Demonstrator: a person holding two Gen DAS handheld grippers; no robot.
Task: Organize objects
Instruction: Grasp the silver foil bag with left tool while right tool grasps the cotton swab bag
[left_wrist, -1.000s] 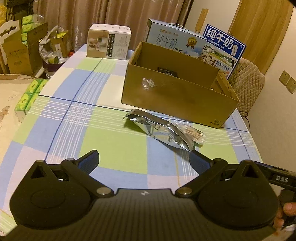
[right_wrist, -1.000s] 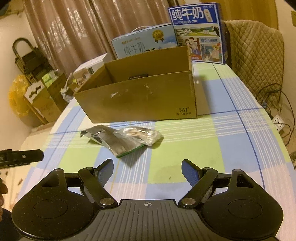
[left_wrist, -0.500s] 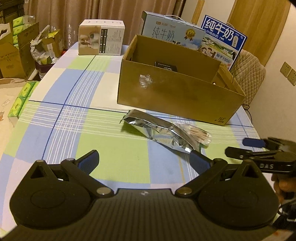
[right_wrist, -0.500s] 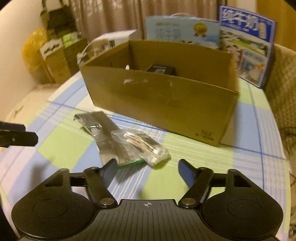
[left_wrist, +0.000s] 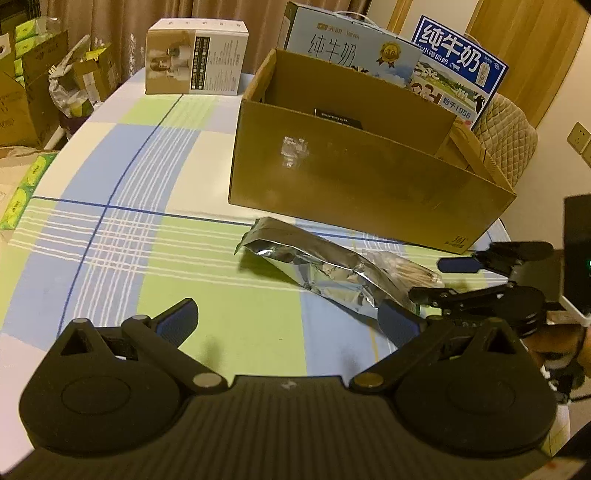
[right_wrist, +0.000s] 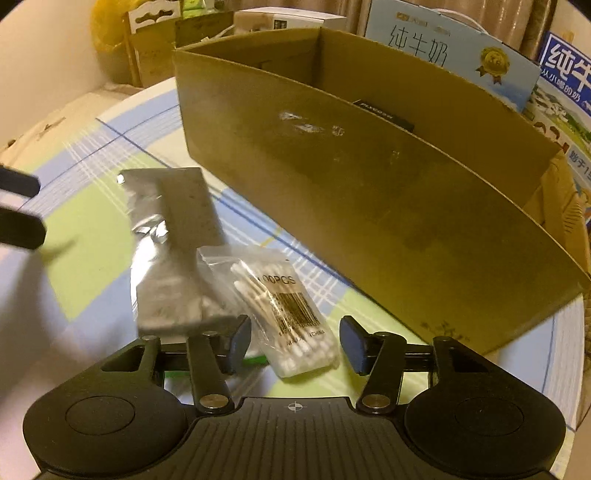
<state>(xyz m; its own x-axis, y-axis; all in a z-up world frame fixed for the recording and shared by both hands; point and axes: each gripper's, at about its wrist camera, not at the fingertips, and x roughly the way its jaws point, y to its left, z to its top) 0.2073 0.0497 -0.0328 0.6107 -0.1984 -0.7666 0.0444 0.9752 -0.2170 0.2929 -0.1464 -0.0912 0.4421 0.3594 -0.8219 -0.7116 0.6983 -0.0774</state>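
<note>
A silver foil pouch (left_wrist: 317, 269) lies on the checked tablecloth in front of an open cardboard box (left_wrist: 354, 184). A clear bag of cotton swabs (right_wrist: 284, 310) lies partly on the pouch's (right_wrist: 173, 243) end. My right gripper (right_wrist: 293, 341) is open, low over the table, with the swab bag's near end between its fingers. It also shows in the left wrist view (left_wrist: 458, 277). My left gripper (left_wrist: 286, 319) is open and empty, back from the pouch. A black item (left_wrist: 338, 118) lies inside the box (right_wrist: 369, 192).
Two blue milk cartons (left_wrist: 369, 51) stand behind the box, a white carton (left_wrist: 195, 62) at the table's far left. Cardboard boxes and bags (left_wrist: 33, 88) crowd the floor left. A padded chair (left_wrist: 506, 129) is at the far right. The round table's edge (right_wrist: 569, 369) is near.
My right gripper has moved forward and down to the swab bag, which now lies between its fingers. The left gripper has edged closer to the pouch.
</note>
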